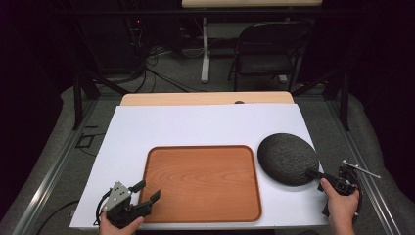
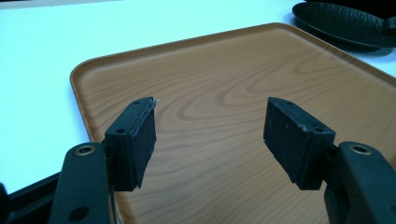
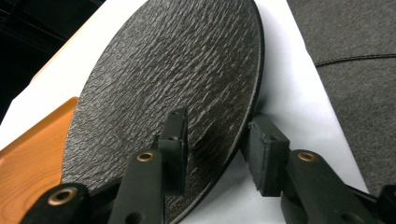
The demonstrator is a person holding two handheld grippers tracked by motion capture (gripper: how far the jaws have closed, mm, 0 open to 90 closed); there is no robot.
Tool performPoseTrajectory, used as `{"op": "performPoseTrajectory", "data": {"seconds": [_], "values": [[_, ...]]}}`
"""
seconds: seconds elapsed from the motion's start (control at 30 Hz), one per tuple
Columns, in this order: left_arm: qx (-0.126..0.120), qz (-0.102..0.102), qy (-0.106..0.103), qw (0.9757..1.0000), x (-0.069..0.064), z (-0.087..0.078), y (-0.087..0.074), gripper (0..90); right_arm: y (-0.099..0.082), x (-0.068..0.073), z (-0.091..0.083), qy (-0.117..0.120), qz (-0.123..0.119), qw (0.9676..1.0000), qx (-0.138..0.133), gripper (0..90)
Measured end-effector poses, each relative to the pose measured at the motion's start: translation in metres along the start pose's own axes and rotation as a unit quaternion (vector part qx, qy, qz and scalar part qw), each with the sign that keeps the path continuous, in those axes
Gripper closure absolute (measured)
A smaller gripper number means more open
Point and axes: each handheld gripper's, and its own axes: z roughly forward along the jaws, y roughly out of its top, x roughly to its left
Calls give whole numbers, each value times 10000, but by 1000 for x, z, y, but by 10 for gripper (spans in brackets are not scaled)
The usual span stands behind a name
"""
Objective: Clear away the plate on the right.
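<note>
A dark, rough-textured round plate (image 1: pixel 288 158) lies on the white sheet, just right of a wooden tray (image 1: pixel 200 147). My right gripper (image 1: pixel 315 175) is at the plate's near right edge. In the right gripper view its jaws (image 3: pixel 217 126) straddle the rim of the plate (image 3: pixel 173 70), one over the top face and one outside the edge, with space still between the pads. My left gripper (image 1: pixel 149 190) stands open at the tray's near left corner. Its jaws (image 2: pixel 210 107) hover over the bare tray (image 2: pixel 224 84) with nothing between them. The plate (image 2: pixel 345 21) shows beyond.
The white sheet (image 1: pixel 195 125) covers most of the wooden table (image 1: pixel 205 99). A folding chair (image 1: pixel 269 49) and a table leg (image 1: pixel 205 58) stand behind on the grey floor. Metal rails run along both sides of the table. The tray (image 3: pixel 32 154) lies left of the plate.
</note>
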Motion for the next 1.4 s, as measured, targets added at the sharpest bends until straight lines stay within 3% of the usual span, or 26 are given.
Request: {"op": "performPoseTrajectory", "data": {"seconds": [0.4, 0.57, 0.67, 0.7, 1.07, 1.27, 1.4], "values": [[10, -27, 15, 10000, 0, 0, 0, 344, 4, 0, 0, -80, 64, 9999, 125, 681], [14, -32, 0, 10000, 1, 1, 0, 344, 7, 1, -3, 21, 135, 9999, 99, 708], [29, -35, 32, 10000, 1, 1, 0, 344, 10, 3, -4, 43, 116, 9999, 75, 721], [33, -43, 38, 10000, 1, 0, 0, 345, 12, 3, -4, 18, 9, 10000, 58, 724], [26, -66, 29, 10000, 2, 1, -1, 345, 19, 6, -5, 92, 75, 9998, 128, 746], [34, -70, 60, 10000, 1, 1, -1, 344, 30, 10, -9, 143, -65, 9992, 366, 762], [29, -73, 47, 10000, 2, 2, -1, 344, 36, 16, -10, 174, -58, 9992, 366, 778]]}}
